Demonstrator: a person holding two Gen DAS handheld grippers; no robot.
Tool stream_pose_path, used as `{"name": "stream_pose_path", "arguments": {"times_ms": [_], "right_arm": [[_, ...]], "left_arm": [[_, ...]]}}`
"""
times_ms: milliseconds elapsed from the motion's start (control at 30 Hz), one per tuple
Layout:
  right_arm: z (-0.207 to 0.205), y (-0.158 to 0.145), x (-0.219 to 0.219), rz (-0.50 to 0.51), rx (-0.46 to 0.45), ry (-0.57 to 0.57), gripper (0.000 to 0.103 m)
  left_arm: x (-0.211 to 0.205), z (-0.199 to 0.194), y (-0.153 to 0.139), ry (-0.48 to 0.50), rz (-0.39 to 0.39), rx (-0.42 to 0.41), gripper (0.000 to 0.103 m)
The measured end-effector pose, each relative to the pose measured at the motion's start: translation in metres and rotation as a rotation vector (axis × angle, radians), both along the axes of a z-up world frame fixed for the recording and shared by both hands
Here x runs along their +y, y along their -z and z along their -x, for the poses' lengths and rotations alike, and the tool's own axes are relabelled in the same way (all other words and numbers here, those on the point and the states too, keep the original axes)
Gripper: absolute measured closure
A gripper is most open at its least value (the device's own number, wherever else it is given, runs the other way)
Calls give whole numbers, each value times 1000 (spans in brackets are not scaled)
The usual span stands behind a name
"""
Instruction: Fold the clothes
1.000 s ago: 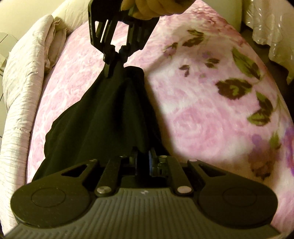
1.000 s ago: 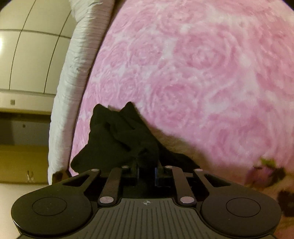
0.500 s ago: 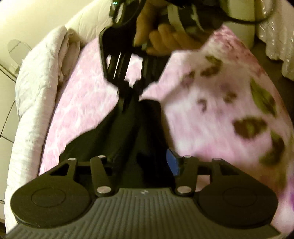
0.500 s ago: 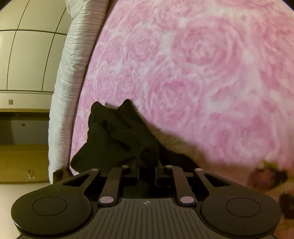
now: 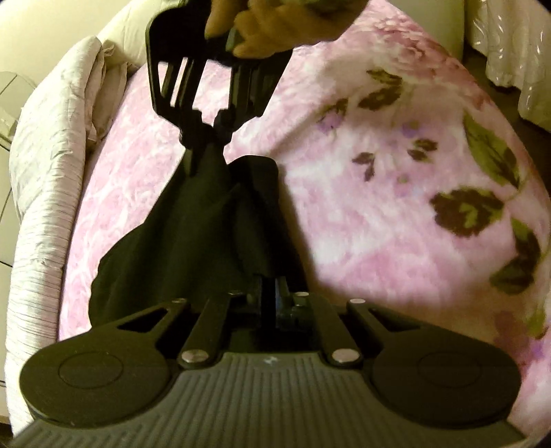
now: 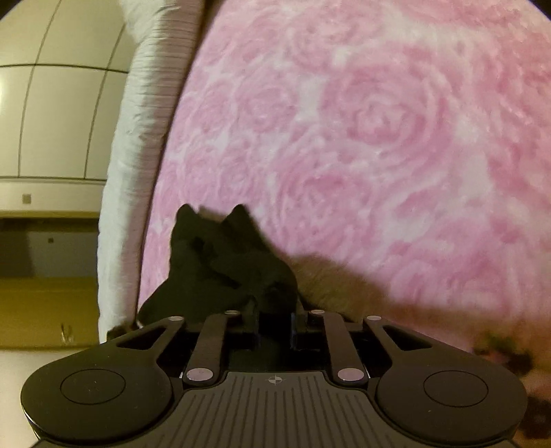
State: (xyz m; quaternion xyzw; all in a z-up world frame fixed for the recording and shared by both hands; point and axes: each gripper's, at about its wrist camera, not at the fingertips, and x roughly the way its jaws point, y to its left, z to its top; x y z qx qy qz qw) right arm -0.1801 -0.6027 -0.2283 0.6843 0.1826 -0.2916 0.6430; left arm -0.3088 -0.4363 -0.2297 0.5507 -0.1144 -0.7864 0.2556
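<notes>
the pink floral blanket fills both views; only the left wrist view shows its green leaves, the person's hand and the right gripper from outside, tips down on the far end of the black garment; the left gripper is clamped on the near end; the right wrist view alone shows the wall panels — there the jaws are opening, cloth bunched between them, contact too dark to make out.
</notes>
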Motion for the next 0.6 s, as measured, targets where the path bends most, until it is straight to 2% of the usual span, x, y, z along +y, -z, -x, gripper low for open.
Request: {"name": "stream_pose_path", "arguments": {"times_ms": [33,100,167,267,300,367,400,467,500,600], "right_arm": [[2,-4,3,8,2,-3,69],[6,-14,9,43,28,-4,56],[6,-22,17,79,36,-13,55],[-3,-27,25,121,57,-40,55],[-9,-26,27,129,68,-51,56],[-18,-20,27,120,70,-64,81],[-23,-18,26,118,75,-83,91],[-28,-19,23,117,110,-113,95],[-26,-19,20,104,111,-115,96],[-2,-8,2,3,57,-24,96]], "left_arm": [[-1,0,-3,-4,-5,12,97],[-2,-2,-10,-15,-12,40,90],[-5,-3,-16,-36,-2,65,83],[-15,6,-13,-47,-7,61,80],[-19,12,-8,-46,-8,47,80],[-25,24,1,-53,-4,19,82],[-29,30,6,-57,-2,4,88],[-29,31,6,-60,-8,-5,97],[-23,27,4,-34,2,-12,98],[-2,6,5,35,-10,-45,99]]}}
